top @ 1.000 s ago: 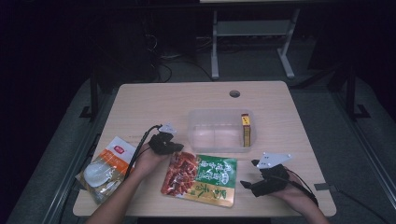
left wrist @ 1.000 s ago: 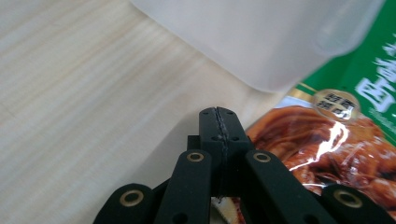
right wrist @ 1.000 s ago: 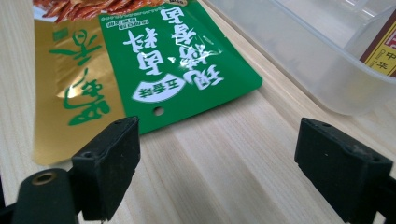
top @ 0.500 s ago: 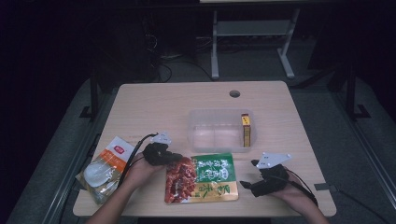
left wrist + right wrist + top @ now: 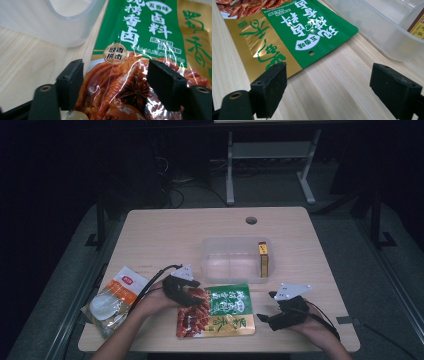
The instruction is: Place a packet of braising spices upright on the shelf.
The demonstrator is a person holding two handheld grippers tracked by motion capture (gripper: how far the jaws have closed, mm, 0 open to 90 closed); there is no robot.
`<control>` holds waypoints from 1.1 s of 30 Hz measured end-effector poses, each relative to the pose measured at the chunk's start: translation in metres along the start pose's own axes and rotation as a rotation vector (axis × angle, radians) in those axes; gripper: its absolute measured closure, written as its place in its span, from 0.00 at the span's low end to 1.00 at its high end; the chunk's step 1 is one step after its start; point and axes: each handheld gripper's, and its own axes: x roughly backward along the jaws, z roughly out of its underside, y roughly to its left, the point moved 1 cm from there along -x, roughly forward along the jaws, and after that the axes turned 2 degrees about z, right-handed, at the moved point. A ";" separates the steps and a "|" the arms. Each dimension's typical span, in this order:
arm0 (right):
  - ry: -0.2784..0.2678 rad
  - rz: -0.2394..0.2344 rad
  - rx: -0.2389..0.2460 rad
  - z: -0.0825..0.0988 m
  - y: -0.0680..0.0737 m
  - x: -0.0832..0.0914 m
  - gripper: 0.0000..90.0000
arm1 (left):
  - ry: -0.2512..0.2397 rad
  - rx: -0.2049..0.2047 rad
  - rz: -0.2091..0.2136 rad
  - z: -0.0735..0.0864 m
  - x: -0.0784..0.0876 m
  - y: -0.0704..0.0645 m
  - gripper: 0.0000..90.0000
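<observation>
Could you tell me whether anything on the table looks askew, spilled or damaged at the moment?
Nothing looks spilled or damaged. The green and red snack packet lies flat, slightly skewed to the table edge, and the orange packet overhangs the left edge a little.

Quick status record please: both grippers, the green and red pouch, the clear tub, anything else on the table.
left gripper: fingers just opened, open over the pouch's red end
right gripper: open, on the table right of the pouch
pouch: flat, in front of the tub
tub: clear, yellow box upright inside
orange packet: near left edge
</observation>
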 end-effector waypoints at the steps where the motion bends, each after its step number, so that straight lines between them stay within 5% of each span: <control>1: 0.000 0.000 0.000 0.000 0.000 0.000 0.15 | 0.002 0.000 0.000 0.001 -0.001 0.000 0.29; 7: -0.001 0.000 0.002 0.001 0.000 0.000 0.15 | -0.014 -0.013 0.019 0.003 -0.003 0.000 0.26; 14: 0.001 0.000 0.003 0.000 0.001 0.000 0.15 | -0.008 -0.039 -0.009 0.004 0.000 -0.002 0.50; 22: 0.003 0.002 0.007 0.001 0.002 0.000 0.15 | -0.004 -0.067 0.022 0.003 -0.001 -0.011 0.79; 26: 0.000 0.002 0.004 0.001 0.002 0.000 0.15 | -0.004 -0.055 0.046 0.003 -0.001 -0.012 0.91; 33: 0.010 -0.033 -0.024 0.000 0.002 0.000 0.11 | -0.024 0.010 0.063 0.005 0.000 -0.009 0.97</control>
